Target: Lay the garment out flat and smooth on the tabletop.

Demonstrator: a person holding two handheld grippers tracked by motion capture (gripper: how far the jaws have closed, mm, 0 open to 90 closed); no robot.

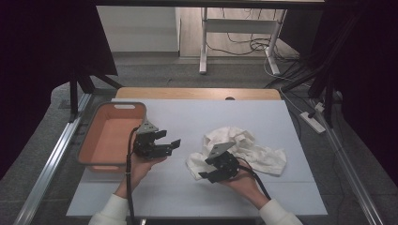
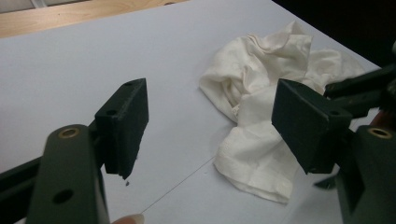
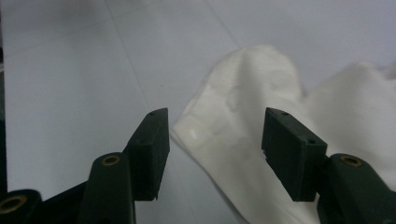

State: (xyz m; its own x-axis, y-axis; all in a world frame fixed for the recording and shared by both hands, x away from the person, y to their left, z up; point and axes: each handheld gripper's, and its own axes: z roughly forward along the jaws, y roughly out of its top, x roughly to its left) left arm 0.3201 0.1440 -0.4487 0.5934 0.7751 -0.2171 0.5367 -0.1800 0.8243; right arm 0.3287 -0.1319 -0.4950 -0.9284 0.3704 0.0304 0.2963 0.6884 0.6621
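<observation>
1. A crumpled white cloth (image 1: 244,150) lies on the desk (image 1: 197,117), right of its middle and nearer the right edge; its long axis runs roughly left to right, with the bulk bunched toward the far side
2. The right hand-held gripper (image 1: 202,176) sits at the cloth's near-left corner, closer to it than the other one; in the right gripper view the cloth's rounded hem (image 3: 219,135) lies just ahead, between the two jaws
3. Its jaws stand wide apart and hold nothing; whether they touch the fabric cannot be told
4. The left hand-held gripper (image 1: 170,139) hovers left of the cloth, clear of it, pointing toward it; its jaws are also spread wide and empty
5. An orange basket (image 1: 94,159) rests along the desk's left edge, well apart from the cloth
</observation>
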